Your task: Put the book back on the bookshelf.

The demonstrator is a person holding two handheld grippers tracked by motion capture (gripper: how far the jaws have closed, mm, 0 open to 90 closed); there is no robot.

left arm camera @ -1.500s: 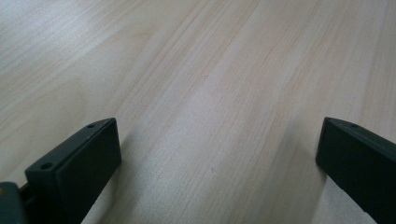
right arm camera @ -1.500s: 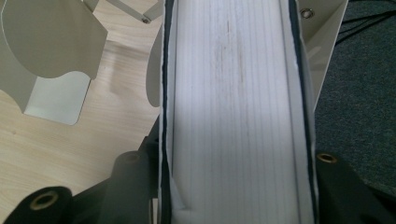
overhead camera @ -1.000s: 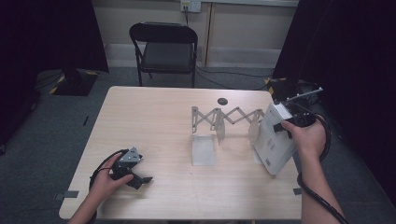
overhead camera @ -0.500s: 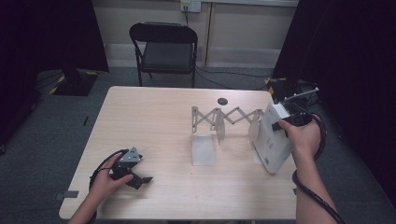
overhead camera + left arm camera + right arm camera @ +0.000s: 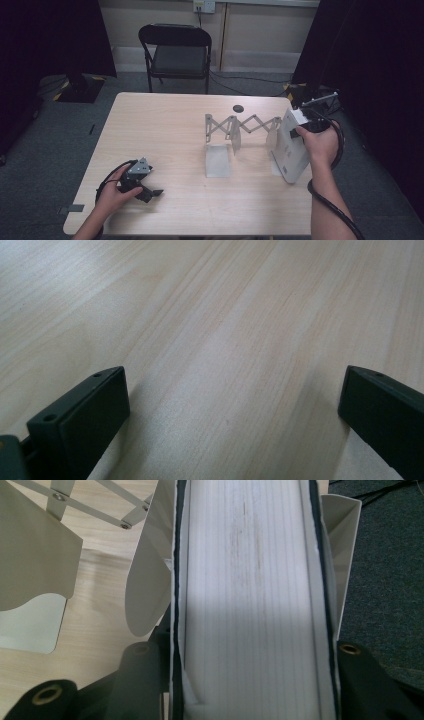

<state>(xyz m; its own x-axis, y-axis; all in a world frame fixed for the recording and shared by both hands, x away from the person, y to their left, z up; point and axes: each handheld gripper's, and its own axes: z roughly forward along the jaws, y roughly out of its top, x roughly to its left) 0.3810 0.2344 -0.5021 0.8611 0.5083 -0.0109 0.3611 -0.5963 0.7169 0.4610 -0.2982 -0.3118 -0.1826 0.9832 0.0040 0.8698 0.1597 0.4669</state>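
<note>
Two jaws of the right gripper [image 5: 300, 131] pinch a thick white book [image 5: 247, 600], standing between the end plates of the folding rack [image 5: 243, 126]. The book's long axis runs toward the person. The left gripper [image 5: 150, 192], spread wide, rests well apart.

A thick white book [image 5: 250, 605] is clamped between the right gripper [image 5: 250, 680]'s black jaws; grey bookend plates [image 5: 150, 580] are seen beside it on the table [image 5: 100, 625].

Dim room, dark edges, soft overhead light on table [image 5: 165, 125], close views blurred
</note>
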